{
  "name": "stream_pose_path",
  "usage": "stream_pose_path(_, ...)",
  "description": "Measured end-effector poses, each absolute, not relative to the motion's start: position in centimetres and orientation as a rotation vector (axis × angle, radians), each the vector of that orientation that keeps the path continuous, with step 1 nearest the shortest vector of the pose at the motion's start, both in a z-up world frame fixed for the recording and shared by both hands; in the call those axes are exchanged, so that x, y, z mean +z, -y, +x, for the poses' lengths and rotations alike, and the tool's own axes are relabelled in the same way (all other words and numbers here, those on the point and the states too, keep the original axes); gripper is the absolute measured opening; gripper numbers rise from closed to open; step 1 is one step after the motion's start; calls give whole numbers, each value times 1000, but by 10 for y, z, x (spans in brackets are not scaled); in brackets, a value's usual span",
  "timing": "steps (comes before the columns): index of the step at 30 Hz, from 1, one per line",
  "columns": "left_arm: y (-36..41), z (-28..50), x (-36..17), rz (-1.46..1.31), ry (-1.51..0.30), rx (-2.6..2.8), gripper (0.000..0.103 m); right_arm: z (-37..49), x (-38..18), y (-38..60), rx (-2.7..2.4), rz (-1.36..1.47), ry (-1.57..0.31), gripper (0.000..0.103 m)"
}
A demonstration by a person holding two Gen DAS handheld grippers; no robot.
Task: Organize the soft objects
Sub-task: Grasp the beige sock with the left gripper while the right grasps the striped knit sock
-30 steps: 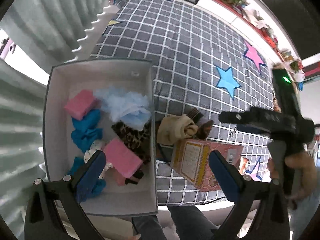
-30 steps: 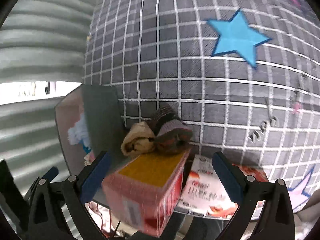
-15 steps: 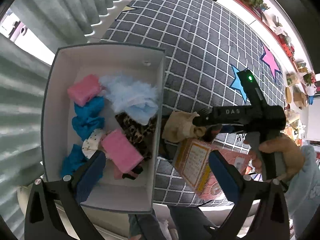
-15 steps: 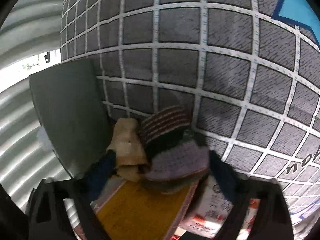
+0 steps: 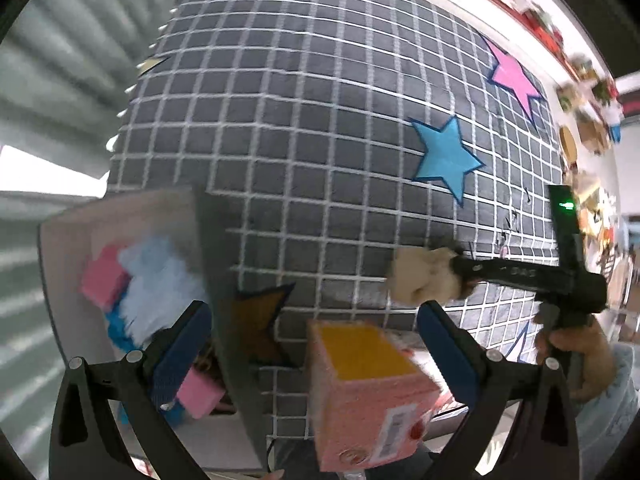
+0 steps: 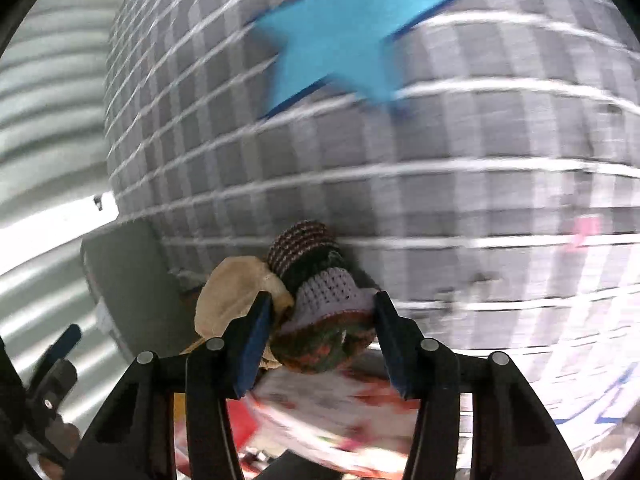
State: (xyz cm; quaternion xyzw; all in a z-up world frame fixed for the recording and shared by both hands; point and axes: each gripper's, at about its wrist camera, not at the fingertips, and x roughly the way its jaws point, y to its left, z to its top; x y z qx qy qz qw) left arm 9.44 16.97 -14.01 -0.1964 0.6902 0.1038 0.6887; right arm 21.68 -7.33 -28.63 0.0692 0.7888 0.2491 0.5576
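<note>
Gripping the knitted bundle (image 6: 320,320)
Right gripper (image 6: 320,344) jaws closing around it; left gripper (image 5: 316,356) wide, empty; next, carry to the storage box (image 5: 120,216).

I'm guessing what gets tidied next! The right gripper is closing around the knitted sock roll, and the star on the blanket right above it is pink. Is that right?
Nearly. The right gripper is closing with the knitted sock roll between its jaws, but the star above it on the checked blanket is blue, not pink. The right wrist view shows it.
</note>
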Motion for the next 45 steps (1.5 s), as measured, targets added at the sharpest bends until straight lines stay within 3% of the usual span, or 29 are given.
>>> stream_pose_path(4, -147, 118, -142, -442, -1565, 176, 103, 242, -262, 130, 424, 159, -1743, 53)
stream_pose_path(5, -139, 125, -143, -451, -1569, 161, 103, 246, -255, 147, 372, 169, -1710, 60)
stream_pose_path(6, -133, 130, -143, -459, -1572, 152, 103, 249, -251, 162, 329, 185, -1689, 77)
stream_pose_path(8, -117, 142, -146, -477, -1582, 127, 103, 255, -239, 188, 239, 224, -1642, 93)
stream_pose_path(18, -23, 180, -188, -398, -1628, 48, 103, 235, -249, 263, 125, 356, -1671, 93)
stream_pose_path(25, 22, 173, -241, -150, -1724, 40, 103, 211, -264, 258, 151, 409, -1716, 93)
stream_pose_path(35, -102, 192, -233, -445, -1591, 522, 103, 215, -248, 209, 326, 233, -1639, 93)
stream_pose_path(36, -109, 192, -229, -462, -1584, 532, 103, 215, -246, 200, 354, 191, -1628, 100)
stream_pose_path(40, -122, 184, -218, -507, -1570, 530, 103, 210, -248, 148, 475, -53, -1559, 103)
stream_pose_path(45, -110, 189, -219, -461, -1587, 456, 103, 220, -262, 112, 494, -145, -1523, 103)
